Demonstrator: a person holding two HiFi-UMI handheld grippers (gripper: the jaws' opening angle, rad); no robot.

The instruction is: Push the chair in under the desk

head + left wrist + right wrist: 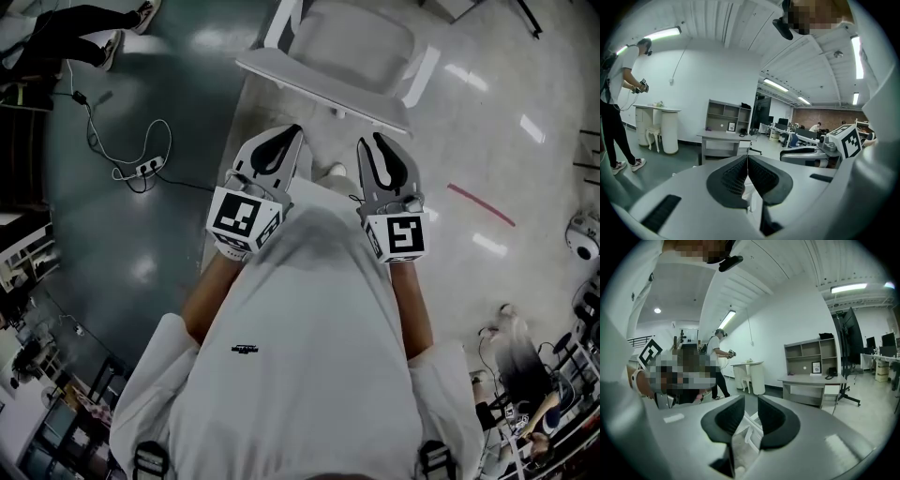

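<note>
Shirt (309,356) is filling 6 o'clock; at 12 o'clock the chair (352,42) is standing clear of the desk (811,379). With left gripper (747,161) closed empty and right gripper (751,408) slightly parted on nothing, pressing both evenly on its backrest (319,89) is seeming wisest.

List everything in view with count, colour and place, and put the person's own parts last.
chair: one, white, on the floor just ahead of both grippers.
desk: one, grey, below a shelf unit, across the room.
power strip: one, pale, on the dark floor at left, with a cable attached.
tape line: one, red, on the pale floor at right.
other person: one, white top and dark trousers, standing far left of the desk.
left gripper: one, grey with black pads, jaws shut, empty.
right gripper: one, same colours, jaws apart, empty.
</note>
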